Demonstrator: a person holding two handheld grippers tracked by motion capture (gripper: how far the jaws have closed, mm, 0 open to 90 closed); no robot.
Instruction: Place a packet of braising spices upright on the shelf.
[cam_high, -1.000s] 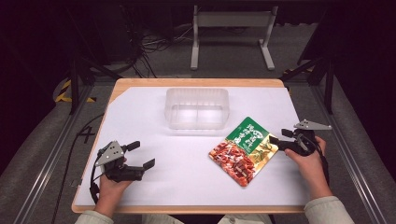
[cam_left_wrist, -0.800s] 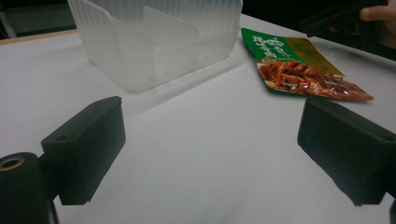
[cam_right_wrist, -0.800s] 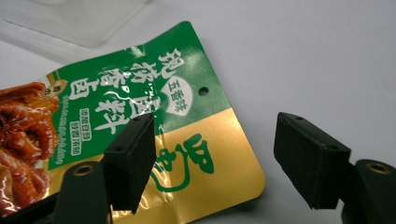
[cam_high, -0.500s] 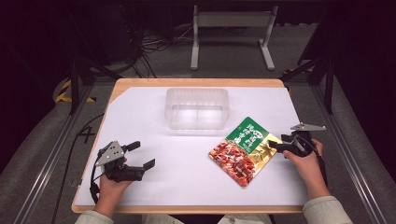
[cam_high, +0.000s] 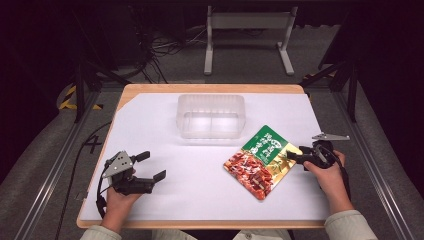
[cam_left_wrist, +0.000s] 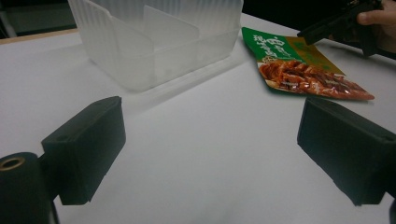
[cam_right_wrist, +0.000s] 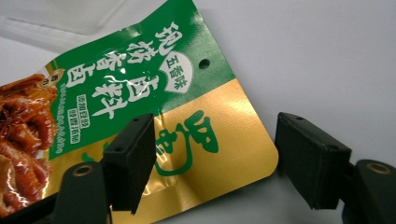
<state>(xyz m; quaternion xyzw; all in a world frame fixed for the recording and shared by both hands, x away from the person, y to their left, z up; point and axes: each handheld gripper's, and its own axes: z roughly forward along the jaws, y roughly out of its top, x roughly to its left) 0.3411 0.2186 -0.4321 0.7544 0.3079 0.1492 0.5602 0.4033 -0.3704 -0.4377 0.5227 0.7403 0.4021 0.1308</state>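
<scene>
R gripper (cam_right_wrist: 212, 154): I see jaws apart astride pouch (cam_right_wrist: 140, 93) corner, not clamped | L gripper (cam_high: 150, 167): wide open, empty, well apart | pouch flat on table (cam_high: 165, 130), near tub (cam_high: 211, 116)

The snack pouch (cam_right_wrist: 154, 102) is glossy printed foil, slightly crinkled. The ribbed container (cam_high: 210, 116) is clear, frosted plastic. The white tabletop (cam_high: 200, 170) cover looks matt and smooth, edged in wood.
</scene>
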